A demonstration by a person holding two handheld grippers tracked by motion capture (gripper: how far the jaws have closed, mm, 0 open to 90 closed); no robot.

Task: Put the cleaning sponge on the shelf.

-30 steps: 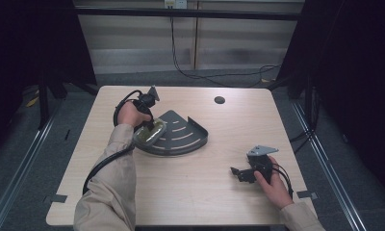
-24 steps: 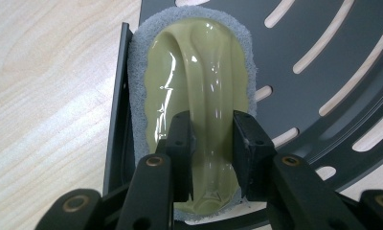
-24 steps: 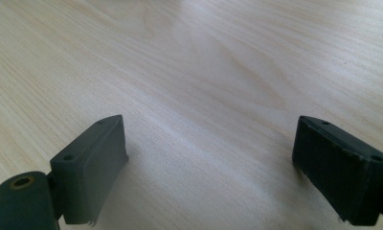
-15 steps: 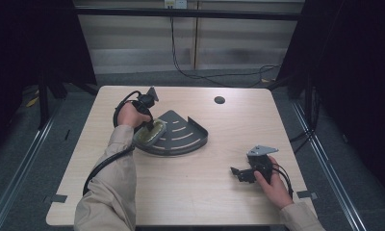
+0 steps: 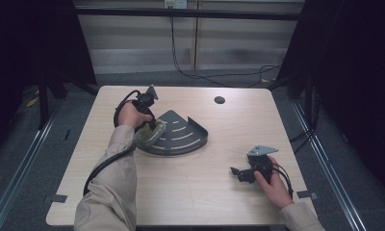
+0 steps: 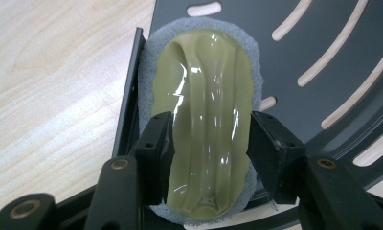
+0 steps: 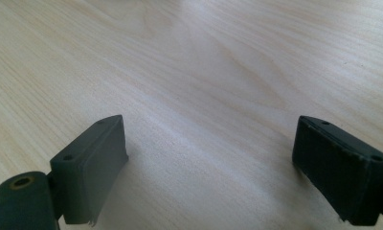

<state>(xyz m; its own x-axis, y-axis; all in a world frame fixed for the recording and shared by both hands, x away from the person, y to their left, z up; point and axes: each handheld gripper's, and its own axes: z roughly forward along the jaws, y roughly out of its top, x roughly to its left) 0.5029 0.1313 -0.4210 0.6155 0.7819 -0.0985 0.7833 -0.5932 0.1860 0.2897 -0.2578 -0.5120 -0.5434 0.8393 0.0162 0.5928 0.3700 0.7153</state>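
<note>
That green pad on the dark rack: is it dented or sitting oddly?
Yes. The green pad looks creased lengthwise between the left gripper jaws, which have just been opening, and it lies at the slotted rack's edge, slightly overhanging.

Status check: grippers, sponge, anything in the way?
Left gripper just opening, astride sponge on slotted corner rack. Right gripper open, nothing between. Nothing blocking.

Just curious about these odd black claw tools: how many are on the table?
2. The left gripper is over the green sponge on the dark slotted rack; the right gripper rests on the table, near its right edge.
</note>
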